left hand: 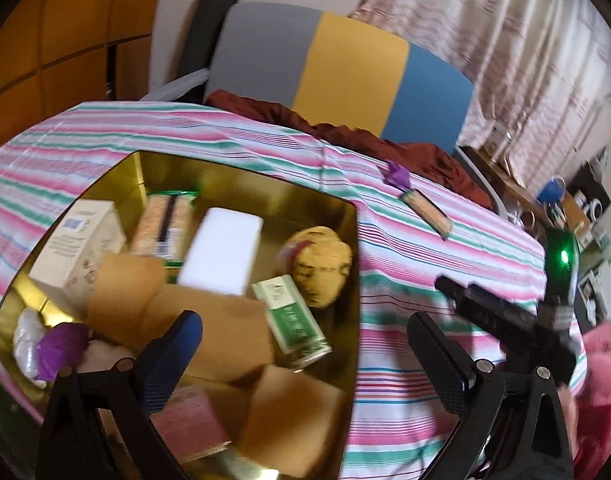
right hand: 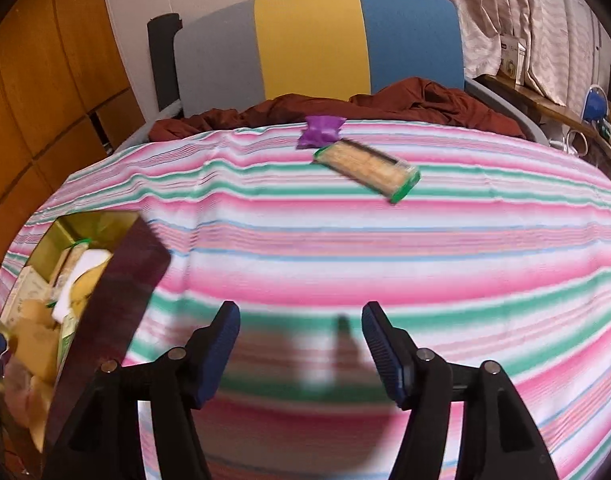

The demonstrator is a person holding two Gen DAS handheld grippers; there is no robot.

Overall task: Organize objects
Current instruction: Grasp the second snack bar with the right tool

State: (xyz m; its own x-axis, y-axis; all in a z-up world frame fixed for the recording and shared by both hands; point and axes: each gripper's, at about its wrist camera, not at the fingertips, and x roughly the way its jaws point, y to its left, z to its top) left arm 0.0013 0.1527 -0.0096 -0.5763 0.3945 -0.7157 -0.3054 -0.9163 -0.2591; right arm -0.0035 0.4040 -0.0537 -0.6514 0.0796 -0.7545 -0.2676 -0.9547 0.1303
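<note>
A gold tin box (left hand: 347, 280) lies on the striped cloth (left hand: 445, 264) and holds several items: a white block (left hand: 225, 248), a cracker pack (left hand: 161, 220), a cream carton (left hand: 77, 248), a yellow ball (left hand: 321, 264), a green packet (left hand: 293, 320) and brown boxes. My left gripper (left hand: 309, 356) is open and empty above the tin's near side. A second cracker pack (right hand: 369, 166) and a purple wrapper (right hand: 319, 132) lie far out on the cloth. My right gripper (right hand: 301, 344) is open and empty above the cloth, with the tin (right hand: 141, 256) to its left.
A grey, yellow and blue headboard (right hand: 313, 44) and a rumpled rust-brown cloth (right hand: 405, 100) stand behind the striped cloth. A cluttered shelf with a blue mug (left hand: 551, 190) runs along the right. The right gripper shows in the left wrist view (left hand: 501, 320).
</note>
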